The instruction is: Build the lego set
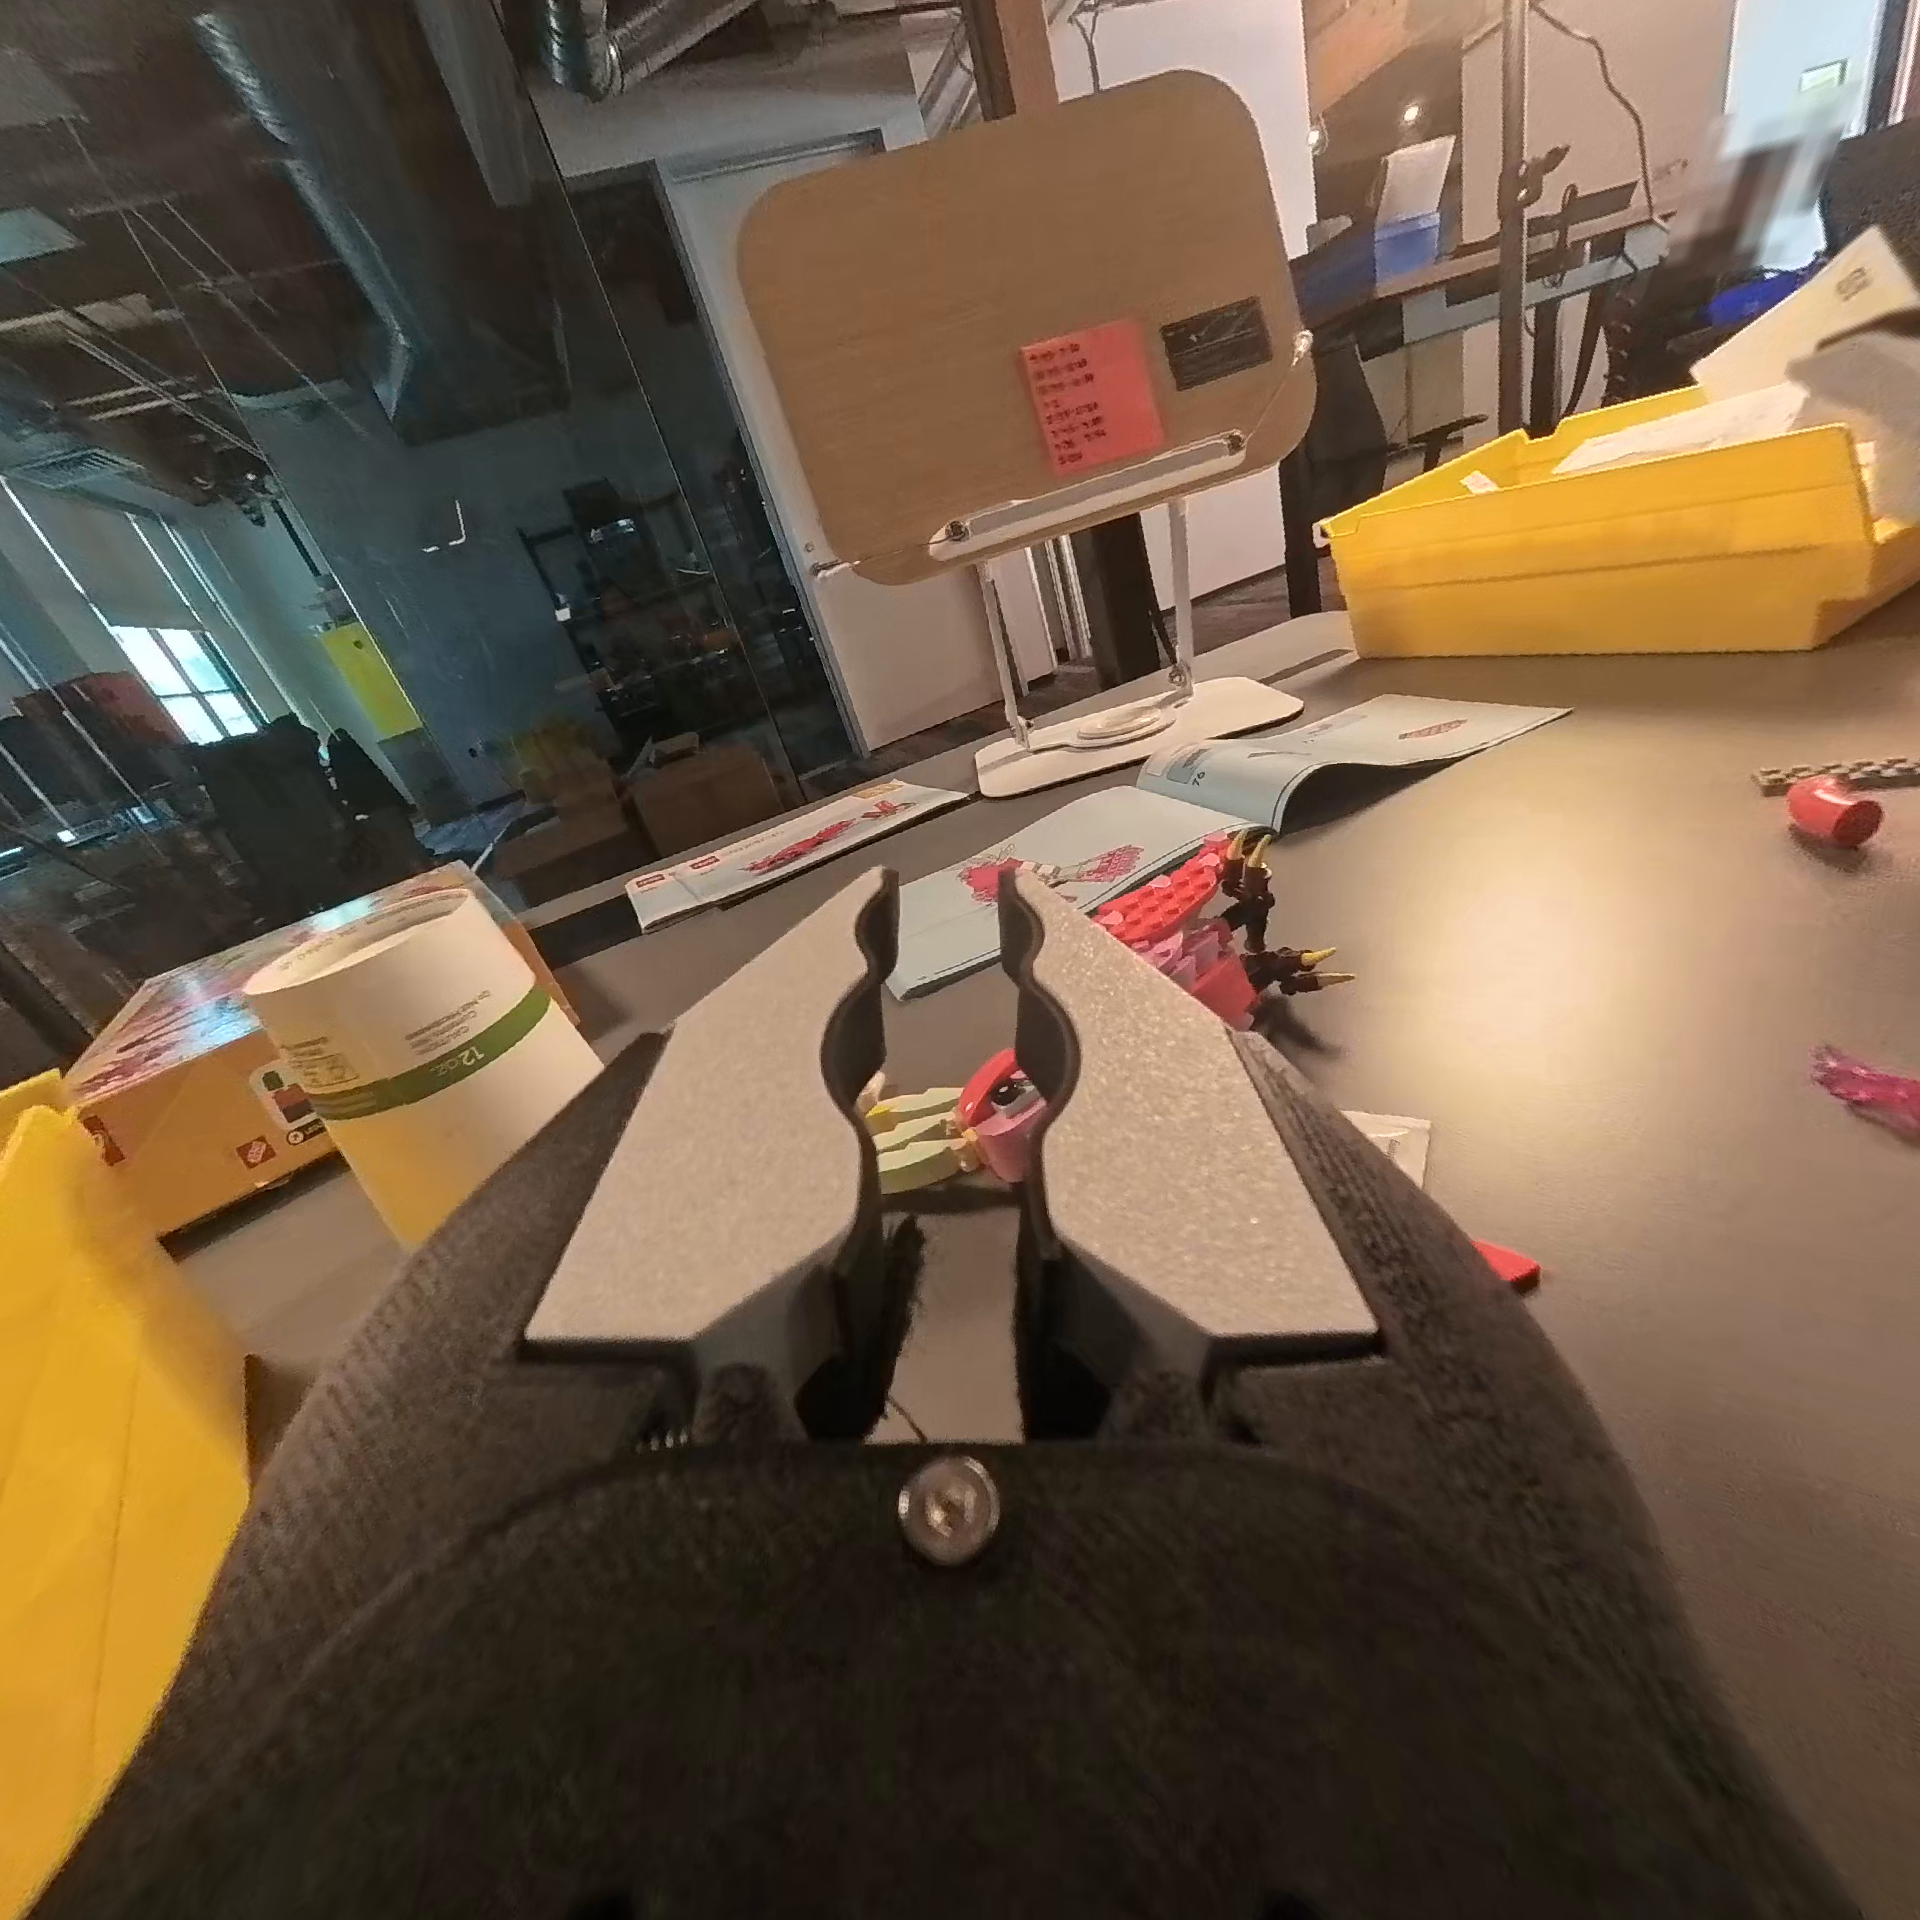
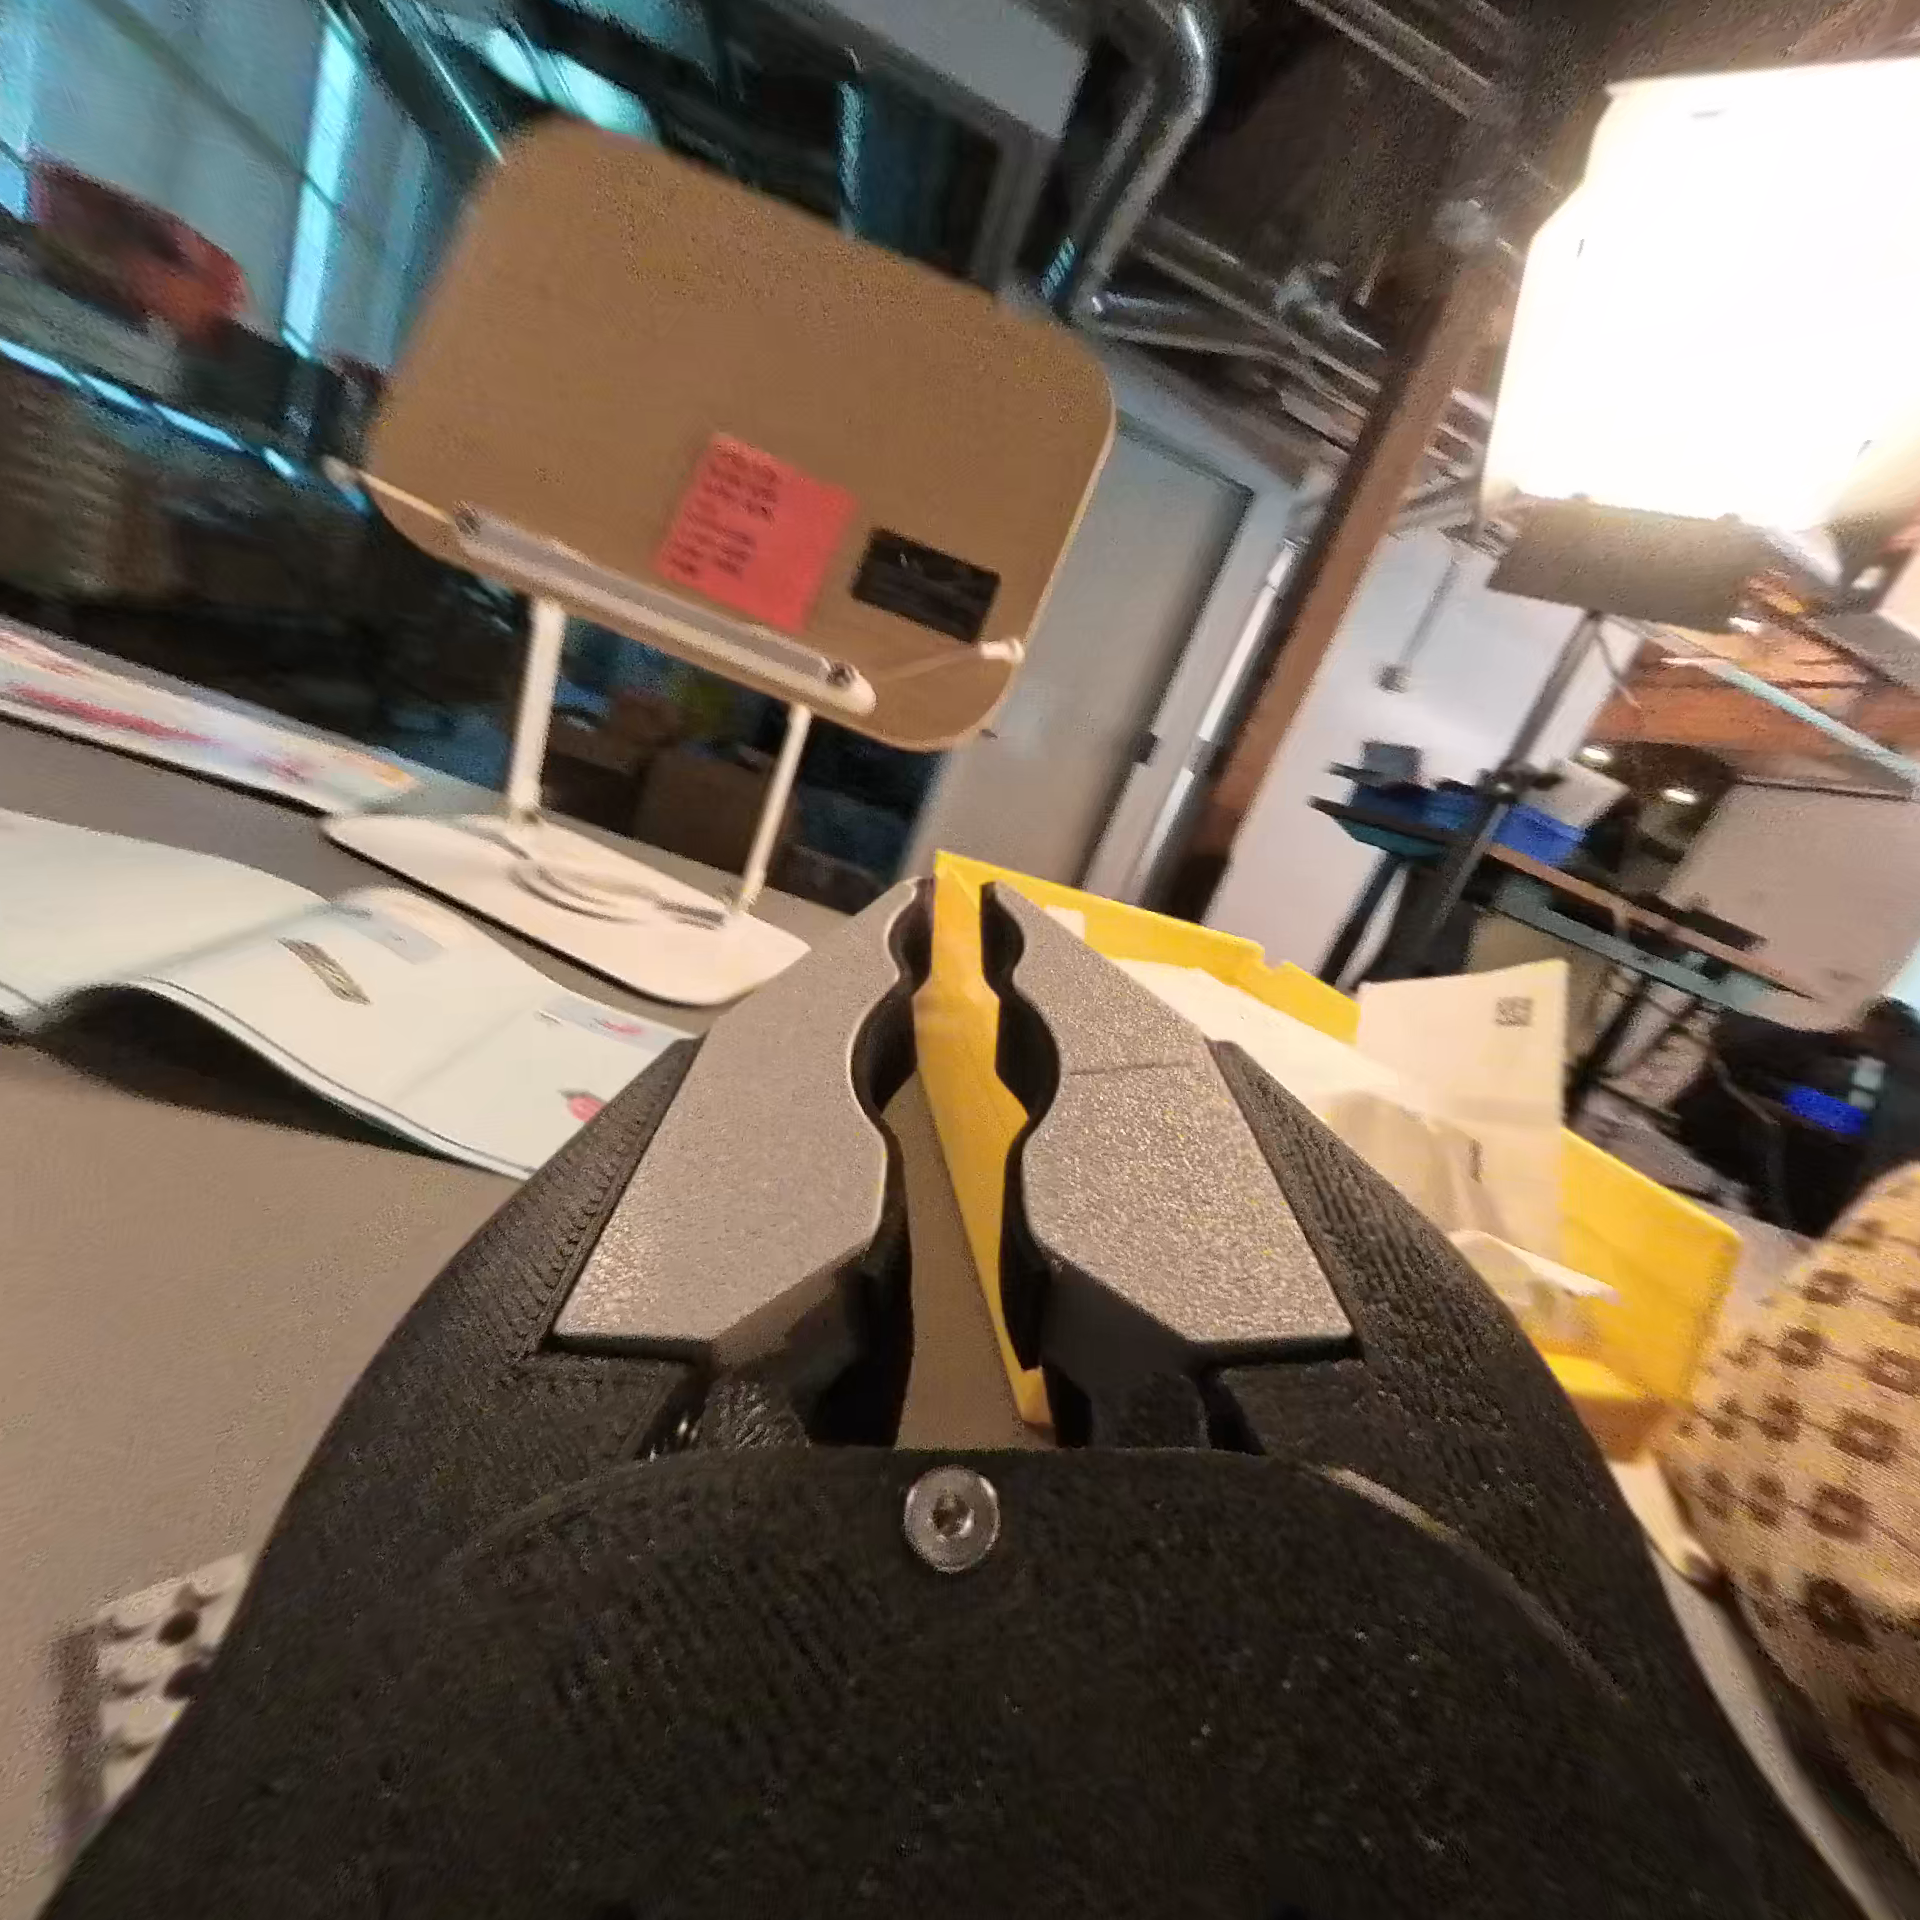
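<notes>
Left wrist view: left jaws (image 1: pixel 940 894) are standing narrowly apart; a pink and pale brick piece (image 1: pixel 977 1122) is showing low in the gap, and I cannot tell if it is gripped.
Right wrist view: right jaws (image 2: pixel 951 899) are sitting almost closed; a yellow bin (image 2: pixel 1621 1278) corner is filling the slit, and I cannot tell if the pads are touching it.
Surface: a dark grey table (image 1: pixel 1558 1039) is lying beside glass walls.
Counts: one paper cup (image 1: pixel 416 1060), one book stand (image 1: pixel 1018 343), two booklets (image 1: pixel 1351 748), one red brick dragon (image 1: pixel 1174 914).

A dark grey worktop (image 1: pixel 1558 1039) spreads under me. To my left stands a glass partition (image 1: pixel 312 468) with reflections; beyond it, a bright window (image 1: pixel 171 675) and stacked cardboard boxes (image 1: pixel 665 790). Metal ducts (image 2: pixel 1164 156) cross the dark ceiling. A white door (image 2: pixel 1164 644) stands beside a brown post (image 2: pixel 1340 582), and a studio light panel (image 2: pixel 1704 301) glares at right.
</notes>
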The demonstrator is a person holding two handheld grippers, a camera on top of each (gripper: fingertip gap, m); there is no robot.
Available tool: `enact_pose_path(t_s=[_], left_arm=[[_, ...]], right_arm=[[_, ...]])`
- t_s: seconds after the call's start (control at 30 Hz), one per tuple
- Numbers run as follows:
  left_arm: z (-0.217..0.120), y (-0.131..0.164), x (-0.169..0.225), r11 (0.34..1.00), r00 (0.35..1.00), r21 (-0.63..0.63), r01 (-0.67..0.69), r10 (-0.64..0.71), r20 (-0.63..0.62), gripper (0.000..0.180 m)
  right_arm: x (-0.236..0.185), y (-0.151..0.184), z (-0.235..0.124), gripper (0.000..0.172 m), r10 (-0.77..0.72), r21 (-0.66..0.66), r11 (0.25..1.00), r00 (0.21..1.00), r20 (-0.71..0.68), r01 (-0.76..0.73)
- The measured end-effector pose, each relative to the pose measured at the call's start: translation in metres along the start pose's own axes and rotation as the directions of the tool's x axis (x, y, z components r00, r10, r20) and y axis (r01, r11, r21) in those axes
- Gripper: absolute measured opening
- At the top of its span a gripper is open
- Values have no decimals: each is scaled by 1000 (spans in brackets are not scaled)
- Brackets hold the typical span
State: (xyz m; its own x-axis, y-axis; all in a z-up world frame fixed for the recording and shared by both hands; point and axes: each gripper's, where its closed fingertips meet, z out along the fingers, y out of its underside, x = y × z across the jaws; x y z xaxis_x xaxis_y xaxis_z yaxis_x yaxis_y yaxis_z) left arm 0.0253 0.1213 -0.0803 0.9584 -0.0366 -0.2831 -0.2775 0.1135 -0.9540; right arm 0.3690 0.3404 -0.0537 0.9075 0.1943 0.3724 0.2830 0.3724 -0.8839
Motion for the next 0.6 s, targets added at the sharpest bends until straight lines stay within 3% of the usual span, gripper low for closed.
enact_pose_path(t_s=[0.17, 0.6], left_arm=[[-1, -1, 0, 999, 999, 12, 34, -34, -15, 15], [-4, -7, 14, 995, 990, 37, 95, -91, -106, 16]], right_arm=[[-20, 7, -1, 0, -124, -33, 992, 992, 33, 125], [-19, 20, 3, 0, -140, -90, 986, 990, 33, 142]])
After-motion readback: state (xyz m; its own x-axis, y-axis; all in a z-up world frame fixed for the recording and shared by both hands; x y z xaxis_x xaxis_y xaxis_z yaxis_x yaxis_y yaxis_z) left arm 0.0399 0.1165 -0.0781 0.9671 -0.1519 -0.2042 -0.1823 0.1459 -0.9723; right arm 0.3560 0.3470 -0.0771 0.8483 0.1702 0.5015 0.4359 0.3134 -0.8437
